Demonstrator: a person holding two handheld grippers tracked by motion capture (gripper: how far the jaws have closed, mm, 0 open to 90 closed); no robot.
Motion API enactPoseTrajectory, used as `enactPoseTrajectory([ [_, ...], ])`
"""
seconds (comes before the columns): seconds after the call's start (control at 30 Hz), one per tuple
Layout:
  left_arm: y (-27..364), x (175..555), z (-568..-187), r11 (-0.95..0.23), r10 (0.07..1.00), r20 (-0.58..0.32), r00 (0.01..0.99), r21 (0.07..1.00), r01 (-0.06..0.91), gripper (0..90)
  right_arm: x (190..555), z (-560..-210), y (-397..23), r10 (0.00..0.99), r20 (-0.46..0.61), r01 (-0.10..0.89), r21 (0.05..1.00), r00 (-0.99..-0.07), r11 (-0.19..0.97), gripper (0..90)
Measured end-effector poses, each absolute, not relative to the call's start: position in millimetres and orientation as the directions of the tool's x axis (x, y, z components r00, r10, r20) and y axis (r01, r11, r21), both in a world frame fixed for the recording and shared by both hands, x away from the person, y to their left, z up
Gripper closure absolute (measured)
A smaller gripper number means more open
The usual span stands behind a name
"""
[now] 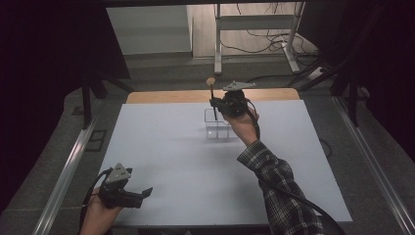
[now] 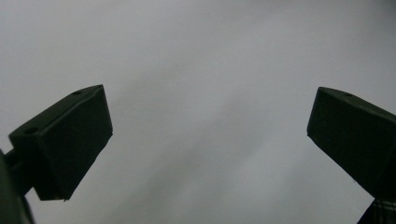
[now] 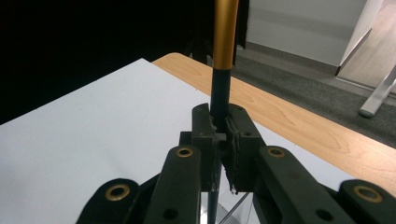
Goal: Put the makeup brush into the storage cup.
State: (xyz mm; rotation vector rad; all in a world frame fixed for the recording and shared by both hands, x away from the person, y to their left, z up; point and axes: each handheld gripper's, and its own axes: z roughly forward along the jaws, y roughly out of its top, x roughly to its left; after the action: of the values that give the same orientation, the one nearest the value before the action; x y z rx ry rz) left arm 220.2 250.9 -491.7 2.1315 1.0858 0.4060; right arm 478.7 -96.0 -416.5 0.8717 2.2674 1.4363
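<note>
1. Just above the middle of the high view, the right gripper (image 1: 214,102) is clamped on a thin stick with a black lower shaft, gold upper shaft and round tan tip (image 1: 212,93), held upright over a clear square plastic container (image 1: 217,125).
2. The stick looks light, stiff and smooth, so it could slip; the black shaft (image 3: 220,91) seems the best place to hold.
3. At the lower left, the left gripper (image 1: 142,194) hovers with jaws apart over the matte white tabletop (image 1: 161,161).
</note>
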Motion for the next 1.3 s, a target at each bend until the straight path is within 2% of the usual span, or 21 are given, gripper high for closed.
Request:
enactPoseTrajectory([
  [1.3, 248, 220, -494, -0.433, 0.788, -0.024, 0.615, 0.688, 0.582, 0.7, 477, -452, -90, 0.645, 0.051, 0.361, 0.861, -0.762, 0.359, 82.9],
])
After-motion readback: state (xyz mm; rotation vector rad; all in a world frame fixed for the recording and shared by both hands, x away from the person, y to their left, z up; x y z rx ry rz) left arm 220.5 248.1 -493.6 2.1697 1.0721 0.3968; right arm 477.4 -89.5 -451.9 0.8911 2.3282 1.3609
